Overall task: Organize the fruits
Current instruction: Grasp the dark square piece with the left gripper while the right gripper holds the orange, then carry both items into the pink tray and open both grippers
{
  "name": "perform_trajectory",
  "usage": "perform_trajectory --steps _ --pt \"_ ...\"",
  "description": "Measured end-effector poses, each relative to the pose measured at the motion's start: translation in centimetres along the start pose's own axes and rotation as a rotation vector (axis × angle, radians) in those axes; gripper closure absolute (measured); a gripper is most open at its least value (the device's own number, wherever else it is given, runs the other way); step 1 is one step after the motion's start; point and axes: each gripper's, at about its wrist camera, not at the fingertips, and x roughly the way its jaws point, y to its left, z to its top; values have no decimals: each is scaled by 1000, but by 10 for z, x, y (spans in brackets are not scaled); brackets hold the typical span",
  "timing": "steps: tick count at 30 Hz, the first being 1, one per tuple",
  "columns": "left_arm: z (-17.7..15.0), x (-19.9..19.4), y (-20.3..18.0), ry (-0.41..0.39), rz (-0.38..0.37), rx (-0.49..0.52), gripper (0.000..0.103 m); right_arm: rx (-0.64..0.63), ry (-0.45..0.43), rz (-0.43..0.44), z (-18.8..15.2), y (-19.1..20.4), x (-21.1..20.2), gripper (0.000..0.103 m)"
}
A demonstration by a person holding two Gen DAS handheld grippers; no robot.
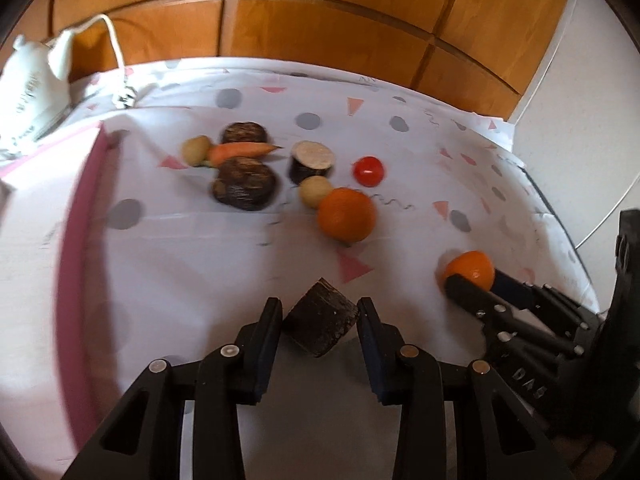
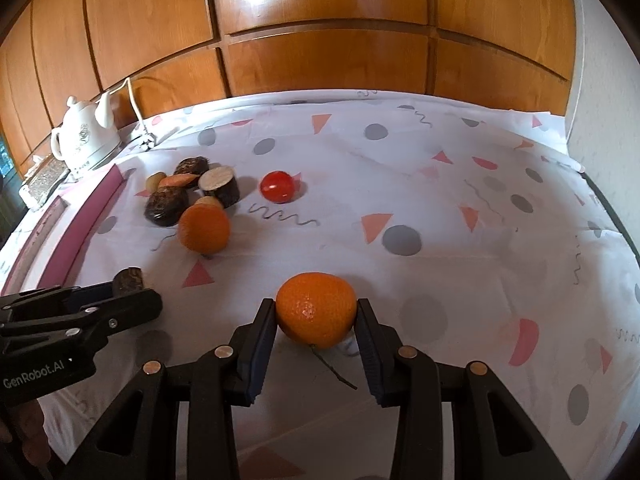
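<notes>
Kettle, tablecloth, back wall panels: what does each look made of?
Kettle: glossy white, probably glazed ceramic, with a faint printed motif. Tablecloth: thin creased sheet with a slight sheen, fabric or plastic, hard to tell. Wall panels: varnished wood, grain and glare visible.

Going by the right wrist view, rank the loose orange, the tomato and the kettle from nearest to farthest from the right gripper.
From the right gripper:
1. Loose orange, ahead and left.
2. Tomato, farther back, near center.
3. Kettle, far left corner by the wall.
</notes>
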Motion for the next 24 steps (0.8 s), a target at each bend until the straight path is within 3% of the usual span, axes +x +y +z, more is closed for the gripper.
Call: perform_trajectory --steps 4,13,24 --pt "-6 -12 17 -35 61 -18 64 0 18 42 -2 10 -2 63" --pt "-1 -54 43 -141 115 -65 64 -35 50 115 2 37 -3 64" --pt "-1 -91 94 -217 212 -166 64 -177 23 276 22 100 -10 64"
